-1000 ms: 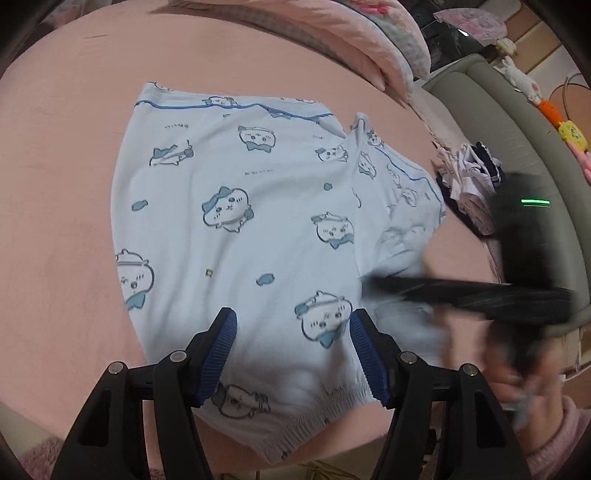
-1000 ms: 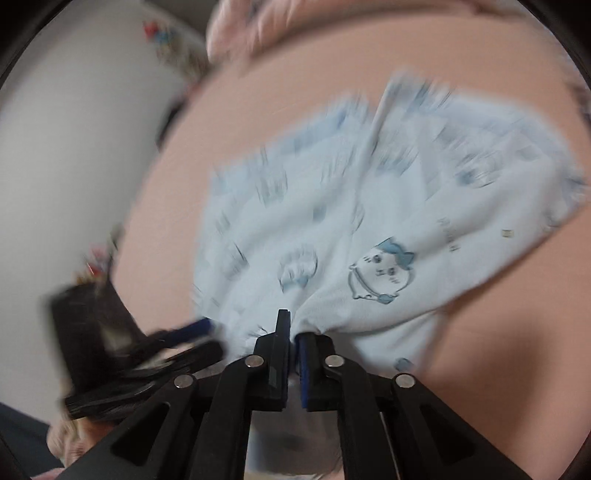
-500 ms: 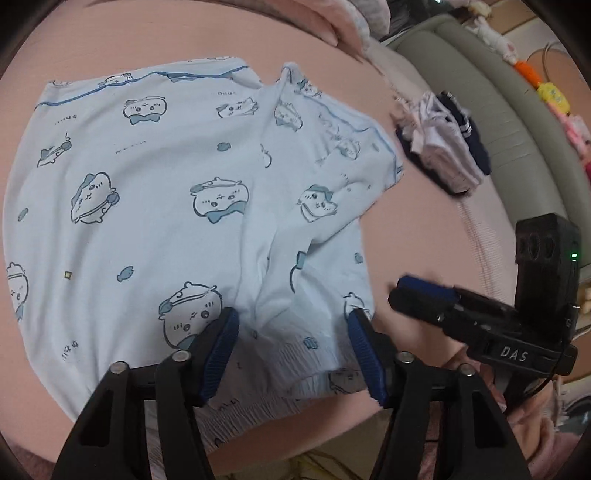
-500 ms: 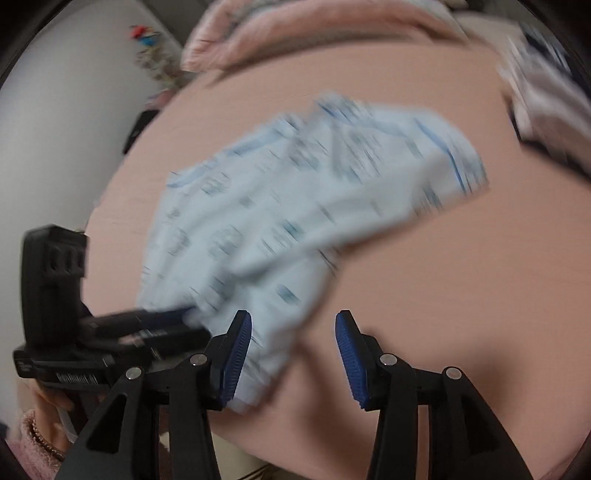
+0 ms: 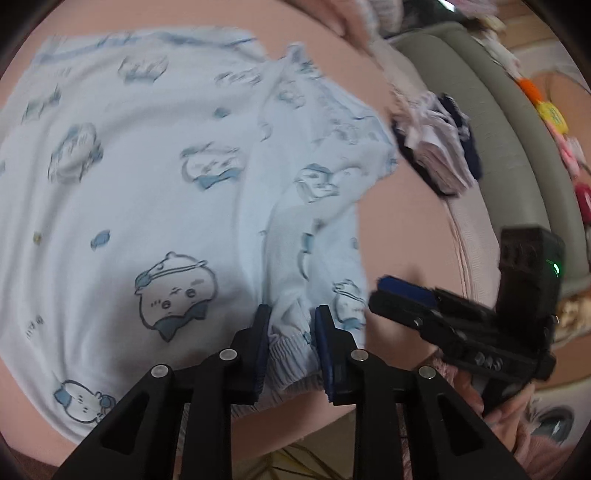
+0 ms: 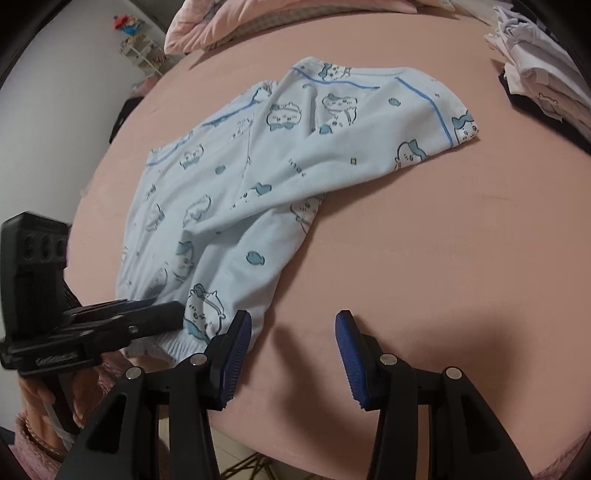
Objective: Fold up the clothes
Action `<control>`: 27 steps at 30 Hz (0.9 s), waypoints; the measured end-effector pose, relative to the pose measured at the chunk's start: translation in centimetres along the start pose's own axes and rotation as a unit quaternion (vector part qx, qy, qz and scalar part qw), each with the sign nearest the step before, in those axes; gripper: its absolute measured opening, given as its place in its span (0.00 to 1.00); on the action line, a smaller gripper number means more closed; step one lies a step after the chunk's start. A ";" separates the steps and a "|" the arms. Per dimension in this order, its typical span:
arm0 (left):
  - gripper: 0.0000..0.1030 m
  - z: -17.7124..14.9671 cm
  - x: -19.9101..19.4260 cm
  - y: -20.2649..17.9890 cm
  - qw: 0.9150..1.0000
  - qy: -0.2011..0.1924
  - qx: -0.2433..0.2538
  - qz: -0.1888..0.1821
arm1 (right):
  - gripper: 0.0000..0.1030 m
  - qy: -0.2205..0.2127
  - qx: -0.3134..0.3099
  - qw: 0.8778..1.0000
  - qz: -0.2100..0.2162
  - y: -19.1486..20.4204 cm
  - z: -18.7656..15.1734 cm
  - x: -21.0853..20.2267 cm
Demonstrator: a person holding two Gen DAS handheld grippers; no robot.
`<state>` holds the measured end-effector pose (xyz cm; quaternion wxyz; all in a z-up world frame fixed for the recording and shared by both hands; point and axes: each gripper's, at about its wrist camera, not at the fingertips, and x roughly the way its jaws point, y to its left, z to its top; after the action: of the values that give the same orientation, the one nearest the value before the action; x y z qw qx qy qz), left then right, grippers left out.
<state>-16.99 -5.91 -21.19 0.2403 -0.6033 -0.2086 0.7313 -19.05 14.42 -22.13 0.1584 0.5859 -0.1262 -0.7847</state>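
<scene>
Light blue pyjama shorts (image 5: 155, 192) with a cartoon print lie on the pink table (image 6: 424, 258), one leg folded over the other. They also show in the right wrist view (image 6: 258, 177). My left gripper (image 5: 291, 325) is closing on the elastic waistband (image 5: 288, 350) at the near edge, with cloth bunched between its fingers. It also shows in the right wrist view (image 6: 147, 317). My right gripper (image 6: 293, 347) is open and empty over bare table, just right of the waistband. It also shows in the left wrist view (image 5: 391, 291).
A stack of folded clothes (image 6: 543, 85) lies at the far right of the table. It also shows in the left wrist view (image 5: 439, 155). Pink bedding (image 6: 229, 26) is piled at the back. A grey-green sofa (image 5: 509, 122) runs along the right.
My right gripper let go of the shorts leg, opened and drew back to the right. My left gripper moved onto the waistband and narrowed from wide open around it.
</scene>
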 end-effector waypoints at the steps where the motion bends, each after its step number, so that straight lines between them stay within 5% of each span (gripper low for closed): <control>1: 0.21 0.1 -0.1 0.0 1.000 -0.003 0.000 -0.003 | 0.46 0.002 0.000 1.000 0.000 0.1 0.0 0.1; 9: 0.21 0.2 -0.3 -0.6 1.000 -0.010 0.017 0.023 | 0.46 0.032 -0.063 0.997 -0.009 2.1 -1.3 1.8; 13: 0.21 -0.1 -1.4 -0.8 0.999 -0.021 0.027 0.026 | 0.46 0.019 -0.057 0.998 0.006 1.6 -2.0 0.2; 18: 0.21 -0.5 -0.8 -0.9 0.999 -0.011 0.031 0.021 | 0.46 -0.014 -0.131 0.991 -0.027 4.3 -3.7 -0.8; 23: 0.18 -0.1 0.0 -0.2 1.000 0.003 0.018 -0.003 | 0.46 -0.027 -0.096 0.995 -0.022 5.2 -2.7 0.2; 27: 0.07 0.1 -2.2 -0.2 0.999 -0.037 0.011 -0.012 | 0.46 -0.038 -0.021 0.999 -0.005 2.6 -1.4 -0.2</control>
<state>-16.67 -7.04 -19.32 0.2482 -0.5707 -0.2163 0.7523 -17.42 12.07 -21.28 0.1621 0.5529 -0.1127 -0.8095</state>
